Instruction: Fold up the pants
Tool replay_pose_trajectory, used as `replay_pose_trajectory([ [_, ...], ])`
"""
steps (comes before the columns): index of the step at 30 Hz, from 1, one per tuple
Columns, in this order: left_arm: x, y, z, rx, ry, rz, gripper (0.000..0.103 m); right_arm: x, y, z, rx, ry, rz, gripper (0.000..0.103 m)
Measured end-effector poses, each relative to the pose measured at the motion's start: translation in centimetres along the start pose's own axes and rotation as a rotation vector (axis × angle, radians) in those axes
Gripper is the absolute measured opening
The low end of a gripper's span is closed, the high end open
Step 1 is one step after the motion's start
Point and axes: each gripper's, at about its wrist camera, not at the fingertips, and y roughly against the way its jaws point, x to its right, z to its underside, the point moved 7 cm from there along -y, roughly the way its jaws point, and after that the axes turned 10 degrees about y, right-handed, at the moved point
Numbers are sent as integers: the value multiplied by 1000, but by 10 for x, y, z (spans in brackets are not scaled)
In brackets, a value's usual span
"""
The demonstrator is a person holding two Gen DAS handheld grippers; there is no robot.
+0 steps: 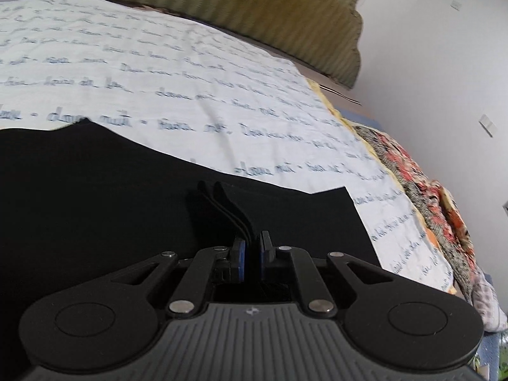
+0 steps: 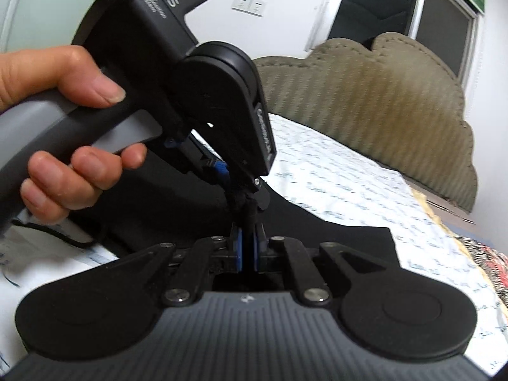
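The black pants (image 1: 95,190) lie spread on a white bed sheet with blue handwriting print (image 1: 190,73). My left gripper (image 1: 250,241) is shut on a pinched fold of the pants fabric, which sticks up from between its blue pads. My right gripper (image 2: 248,241) is shut on a bunched edge of the pants (image 2: 333,238). In the right wrist view the left gripper (image 2: 247,187), held in a hand (image 2: 63,127), sits just above and ahead of my right one, gripping the same bunch of fabric.
An olive padded headboard (image 2: 381,95) stands at the far end of the bed. A floral patterned blanket (image 1: 428,190) lies along the bed's right edge. White walls (image 1: 444,63) and a dark window (image 2: 397,6) lie beyond.
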Motion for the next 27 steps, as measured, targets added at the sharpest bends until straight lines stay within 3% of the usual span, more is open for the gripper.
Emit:
replay_pose_trajectory([
  [6,-12,13,-7,59,-36,-80,8,-18,-1,-11,26,12,-41,8],
  [11,-22,4,-1,11,-64,-151,8,-15,-18,-10,1,15,-78,9],
  [14,-29,7,3,-7,-46,-167,8,-18,-23,-6,-35,17,-129,15],
  [18,-32,23,-2,26,-78,-228,9,3,-3,-5,-19,-14,-181,17],
  [21,-34,37,-6,71,-103,-281,9,50,11,2,-11,-71,-56,26],
  [23,-30,38,-6,55,-98,-257,9,87,6,17,-52,-125,58,26],
  [25,-23,35,-2,29,-110,-233,9,118,-9,39,-149,-190,127,26],
  [27,-17,32,3,17,-143,-240,9,130,-23,69,-257,-243,118,26],
])
